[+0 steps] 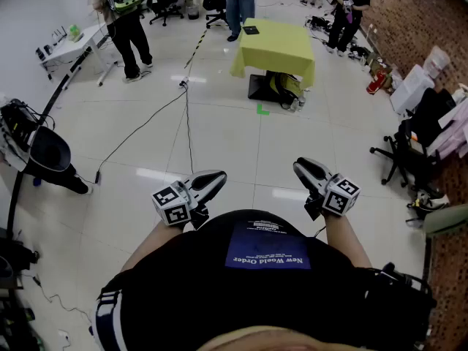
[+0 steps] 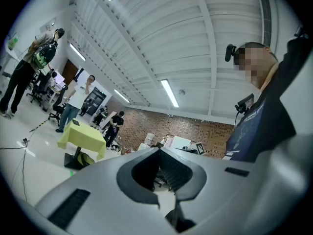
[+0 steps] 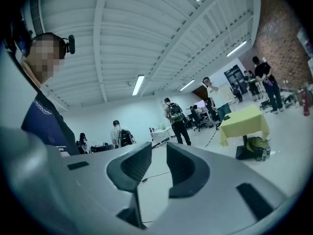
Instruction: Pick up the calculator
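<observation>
Though distant, calculator [image 1: 251,30] (heading unclear) lies flat.

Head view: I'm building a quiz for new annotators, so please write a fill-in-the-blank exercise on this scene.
1. The dark calculator lies far ahead on the cloth-covered ____.
2. The left hand-held gripper and the right hand-held gripper hold ____.
3. The wall at the right is built of ____.
Missing words: table; nothing; brick.

Closed, empty: left gripper [image 1: 218,176], right gripper [image 1: 300,166].
</observation>
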Tool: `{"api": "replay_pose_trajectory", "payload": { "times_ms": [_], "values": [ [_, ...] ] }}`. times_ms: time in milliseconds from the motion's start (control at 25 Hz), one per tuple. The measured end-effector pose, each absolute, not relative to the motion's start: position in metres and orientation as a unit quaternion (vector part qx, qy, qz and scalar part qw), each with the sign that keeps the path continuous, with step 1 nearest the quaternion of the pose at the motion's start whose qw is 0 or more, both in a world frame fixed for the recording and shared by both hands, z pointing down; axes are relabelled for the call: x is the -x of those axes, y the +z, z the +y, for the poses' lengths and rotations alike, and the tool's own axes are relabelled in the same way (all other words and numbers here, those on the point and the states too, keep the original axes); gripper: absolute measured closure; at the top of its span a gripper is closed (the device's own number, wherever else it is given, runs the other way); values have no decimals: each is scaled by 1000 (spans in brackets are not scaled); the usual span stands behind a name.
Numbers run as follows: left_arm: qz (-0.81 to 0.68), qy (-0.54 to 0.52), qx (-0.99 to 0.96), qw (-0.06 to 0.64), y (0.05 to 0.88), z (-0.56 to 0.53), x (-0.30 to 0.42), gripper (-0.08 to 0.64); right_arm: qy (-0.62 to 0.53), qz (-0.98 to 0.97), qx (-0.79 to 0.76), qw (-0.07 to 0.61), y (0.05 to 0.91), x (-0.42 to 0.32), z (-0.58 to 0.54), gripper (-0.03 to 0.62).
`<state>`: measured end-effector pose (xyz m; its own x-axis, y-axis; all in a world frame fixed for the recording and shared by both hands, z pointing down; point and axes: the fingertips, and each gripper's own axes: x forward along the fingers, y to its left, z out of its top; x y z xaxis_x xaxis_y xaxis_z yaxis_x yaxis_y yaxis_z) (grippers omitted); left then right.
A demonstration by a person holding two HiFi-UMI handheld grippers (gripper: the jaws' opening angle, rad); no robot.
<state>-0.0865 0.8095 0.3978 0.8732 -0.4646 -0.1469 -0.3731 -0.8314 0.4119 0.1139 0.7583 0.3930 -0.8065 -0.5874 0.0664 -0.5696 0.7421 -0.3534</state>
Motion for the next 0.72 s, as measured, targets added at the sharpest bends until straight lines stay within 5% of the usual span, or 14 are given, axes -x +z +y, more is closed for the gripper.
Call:
{"api": "replay_pose_trajectory", "payload": {
  "times_ms": [360, 720],
  "values": [
    [-228, -120, -945, 204, 417, 785, 145, 554, -187, 929, 319, 19, 407, -64, 735, 509],
    [-235, -112, -942, 213, 427, 729, 124, 554, -206, 927, 312, 22, 425, -86, 677, 489]
  ]
}}
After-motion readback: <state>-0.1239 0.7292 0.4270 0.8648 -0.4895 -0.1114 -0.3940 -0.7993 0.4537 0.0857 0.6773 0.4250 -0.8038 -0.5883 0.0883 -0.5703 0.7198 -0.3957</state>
